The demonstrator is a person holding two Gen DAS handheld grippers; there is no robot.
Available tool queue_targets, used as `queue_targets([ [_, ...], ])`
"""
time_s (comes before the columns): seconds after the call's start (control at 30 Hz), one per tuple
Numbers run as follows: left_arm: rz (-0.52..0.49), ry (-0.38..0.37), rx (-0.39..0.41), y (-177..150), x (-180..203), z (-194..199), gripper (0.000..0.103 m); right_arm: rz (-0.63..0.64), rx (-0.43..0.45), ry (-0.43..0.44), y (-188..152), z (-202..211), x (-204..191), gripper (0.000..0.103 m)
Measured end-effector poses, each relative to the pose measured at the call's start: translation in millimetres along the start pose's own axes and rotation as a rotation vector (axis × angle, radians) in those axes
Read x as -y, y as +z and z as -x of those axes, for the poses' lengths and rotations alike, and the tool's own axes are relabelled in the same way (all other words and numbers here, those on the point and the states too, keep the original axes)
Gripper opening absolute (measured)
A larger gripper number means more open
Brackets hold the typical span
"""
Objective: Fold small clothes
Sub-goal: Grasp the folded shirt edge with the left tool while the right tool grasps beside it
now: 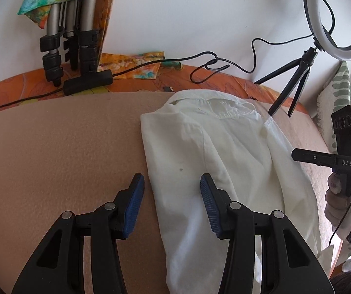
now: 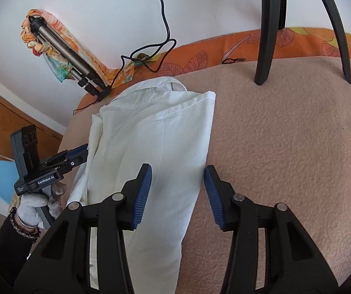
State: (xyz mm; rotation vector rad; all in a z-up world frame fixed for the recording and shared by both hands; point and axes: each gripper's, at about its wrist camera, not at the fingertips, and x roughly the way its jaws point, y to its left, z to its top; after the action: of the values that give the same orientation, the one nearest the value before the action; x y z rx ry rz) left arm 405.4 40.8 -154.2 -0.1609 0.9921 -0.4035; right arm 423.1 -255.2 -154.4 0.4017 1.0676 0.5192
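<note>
Right wrist view — left gripper [image 2: 77, 156] reads "GenRobot.AI"; both jaws apart over white shirt [image 2: 150, 132].

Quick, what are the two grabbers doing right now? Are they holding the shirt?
Left gripper: open, holding nothing, over the white shirt's edge.
Right gripper: open, holding nothing, over the shirt's other edge.

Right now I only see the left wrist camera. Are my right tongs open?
Observer: Yes, the right tongs are open, with nothing pinched.
Operator: Where's the shirt from them?
Observer: The shirt has its edge showing between the pads. The other pad is over the blanket.
Operator: What's holding my left tongs?
Observer: Your left hand, in a white glove.
</note>
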Motion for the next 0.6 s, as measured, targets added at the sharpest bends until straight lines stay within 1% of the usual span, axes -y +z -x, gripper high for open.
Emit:
queue_targets([
  [0.1, 0.041, -0.045, 0.009, 13.2, -7.2, -7.9, 0.046, -0.027, 0.009, 0.028, 11.5, -10.3, 6.7, 0.047],
  [0.23, 0.112, -0.129, 0.02, 23.2, -16.5, -15.0, 0.04, -0.087, 0.036, 0.082, 27.3, -18.0, 20.0, 0.047],
  [0.3, 0.138, -0.14, 0.025, 25.5, -20.1, -18.8, 0.024, -0.119, 0.048, 0.108, 32.4, -20.2, 26.0, 0.047],
  [0.33, 0.145, -0.138, 0.026, 26.7, -20.2, -21.9, 0.02, -0.129, 0.053, 0.117, 34.0, -21.5, 27.9, 0.047],
  [0.37, 0.146, -0.142, 0.029, 27.1, -20.6, -22.7, 0.008, -0.139, 0.054, 0.126, 34.9, -22.7, 28.9, 0.047],
  [0.4, 0.139, -0.148, 0.032, 27.9, -20.9, -23.5, 0.004, -0.143, 0.053, 0.14, 35.6, -24.3, 28.6, 0.047],
  [0.43, 0.13, -0.146, 0.037, 27.6, -19.7, -22.8, 0.004, -0.14, 0.051, 0.144, 35.9, -26.1, 26.6, 0.038],
  [0.47, 0.125, -0.145, 0.045, 28.5, -18.9, -21.8, 0.002, -0.13, 0.046, 0.135, 35.6, -27.9, 23.4, 0.02],
  [0.5, 0.118, -0.141, 0.057, 29.0, -18.6, -19.1, 0.002, -0.118, 0.038, 0.128, 36.5, -29.5, 19.8, 0.012],
  [0.57, 0.113, -0.136, 0.097, 30.6, -19.6, -8.1, 0.001, -0.079, 0.045, 0.109, 39.5, -26.4, 10.5, 0.006],
  [0.6, 0.111, -0.135, 0.115, 32.0, -20.6, -3.2, 0.001, -0.046, 0.061, 0.1, 42.3, -21.3, 4.6, 0.005],
])
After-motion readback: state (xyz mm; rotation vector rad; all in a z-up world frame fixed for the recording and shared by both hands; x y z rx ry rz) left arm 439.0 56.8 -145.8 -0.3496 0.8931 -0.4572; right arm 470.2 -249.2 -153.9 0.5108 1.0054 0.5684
